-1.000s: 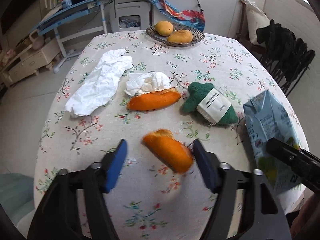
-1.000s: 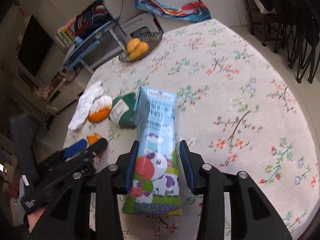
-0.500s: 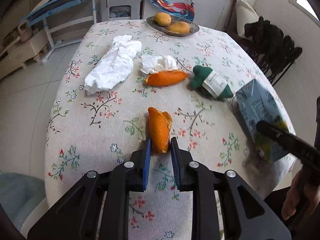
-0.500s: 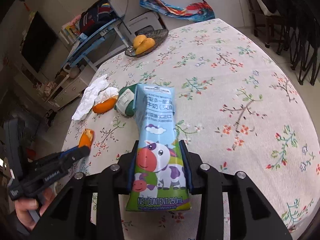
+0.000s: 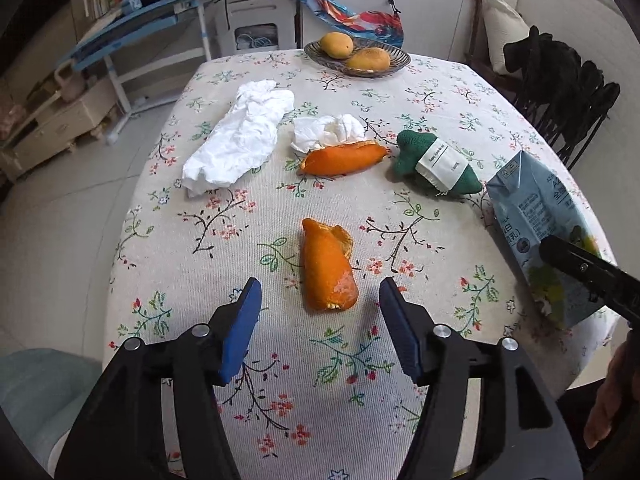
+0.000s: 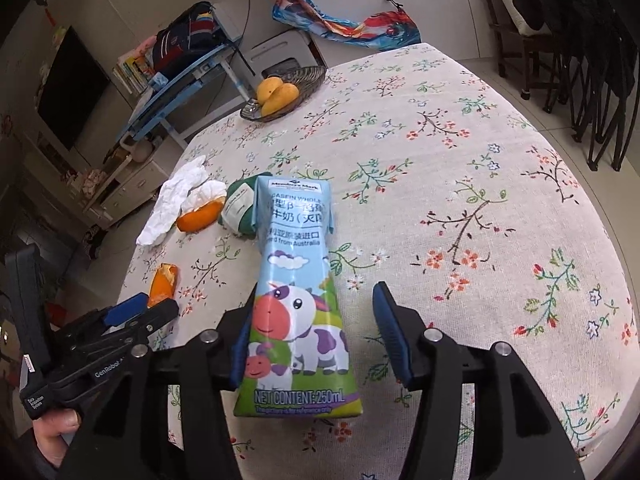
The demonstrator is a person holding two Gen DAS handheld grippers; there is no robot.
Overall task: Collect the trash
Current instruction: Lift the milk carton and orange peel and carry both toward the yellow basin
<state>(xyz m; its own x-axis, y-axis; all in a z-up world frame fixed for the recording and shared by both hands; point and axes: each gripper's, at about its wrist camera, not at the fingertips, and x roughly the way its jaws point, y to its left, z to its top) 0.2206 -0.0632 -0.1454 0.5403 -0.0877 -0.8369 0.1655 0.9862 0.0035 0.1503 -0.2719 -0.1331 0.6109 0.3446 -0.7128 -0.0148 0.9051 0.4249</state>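
Note:
My left gripper (image 5: 320, 316) is open, its blue pads on either side of the near end of an orange peel (image 5: 328, 266) lying on the floral tablecloth, not touching it. A second orange peel (image 5: 344, 159) lies further back beside a crumpled white tissue (image 5: 330, 130), with a larger crumpled white paper (image 5: 242, 140) to their left. My right gripper (image 6: 316, 338) is open around a blue milk carton (image 6: 298, 292) lying on the table; the left pad is against the carton and the right pad stands apart. The carton also shows in the left wrist view (image 5: 540, 224).
A green knitted toy with a white label (image 5: 436, 164) lies between the far peel and the carton. A wicker bowl (image 5: 394, 66) with two mangoes stands at the table's far edge. Dark chairs (image 5: 576, 92) stand on the right. The left gripper shows in the right wrist view (image 6: 132, 316).
My left gripper was shut on the near orange peel and has opened, leaving the peel on the table. My right gripper has opened from the milk carton.

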